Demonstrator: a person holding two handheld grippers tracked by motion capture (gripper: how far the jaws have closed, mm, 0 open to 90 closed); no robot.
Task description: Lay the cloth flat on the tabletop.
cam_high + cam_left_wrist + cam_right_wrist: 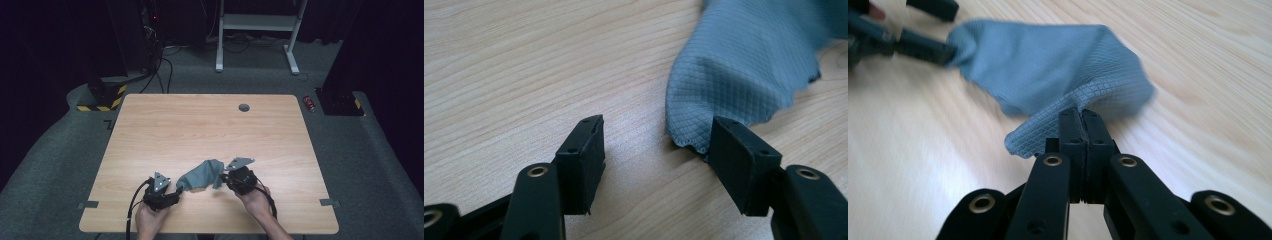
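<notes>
A grey-blue cloth (202, 175) with a diamond weave lies crumpled near the front edge of the wooden table (200, 125), between my two grippers. My right gripper (223, 178) is shut on the cloth's right edge. In the right gripper view the jaws (1081, 115) stand pressed together with a fold of the cloth (1048, 70) pinched at their tips. My left gripper (177, 192) sits at the cloth's left corner, open. In the left gripper view its jaws (656, 135) stand wide apart, and the cloth's scalloped corner (744, 65) reaches the inner face of the right jaw.
A round cable hole (244, 107) sits near the table's far edge. Grey tape strips (88, 204) (328, 202) mark the front left and right edges. On the carpet beyond are a white frame (257, 22), cables and a red can (310, 103).
</notes>
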